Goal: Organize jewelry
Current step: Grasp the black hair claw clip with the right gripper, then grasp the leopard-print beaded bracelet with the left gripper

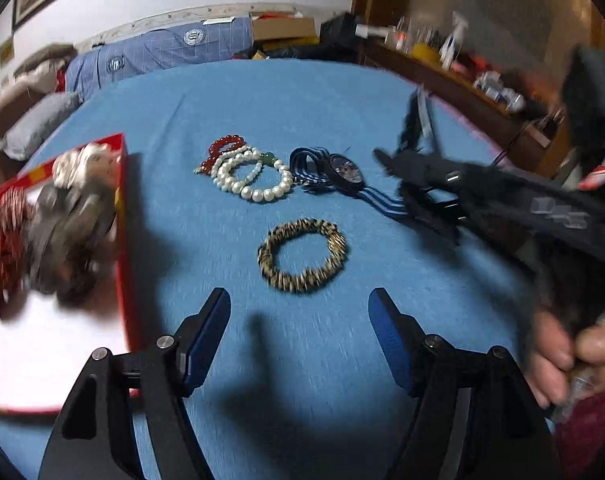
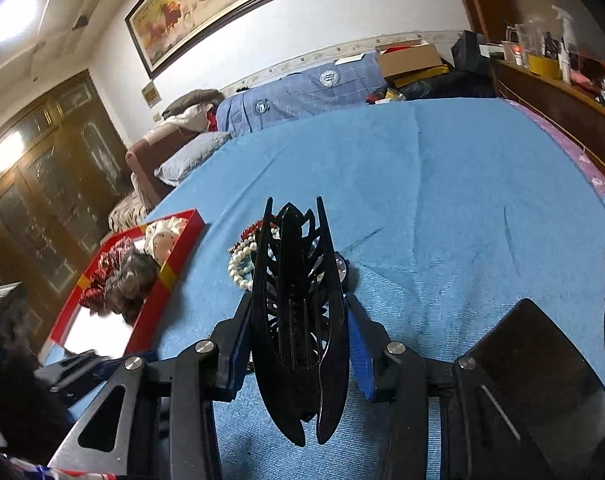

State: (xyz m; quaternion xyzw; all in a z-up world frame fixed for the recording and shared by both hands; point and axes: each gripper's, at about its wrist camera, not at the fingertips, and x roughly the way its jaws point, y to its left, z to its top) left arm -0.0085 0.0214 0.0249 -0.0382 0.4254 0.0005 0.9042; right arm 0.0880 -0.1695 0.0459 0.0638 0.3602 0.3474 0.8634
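Right gripper [image 2: 298, 344]: you are clamping the black hair clip [image 2: 298, 320] between its pads.
Left gripper [image 1: 300, 336]: hanging open, empty.
Bracelet [image 1: 302, 255]: lying just ahead; light, springy, probably; take its rim.

L gripper [image 1: 300, 320] sits at the bottom centre of its own view, jaws apart w/ nothing between the blue pads, pointing steeply down. R gripper [image 2: 298, 320] fills the lower centre of its view, blue pads pressed on both sides of a black hair claw clip [image 2: 298, 312]. A bare hand [image 1: 570, 356] shows at the lower right of the L view, fingers curled.
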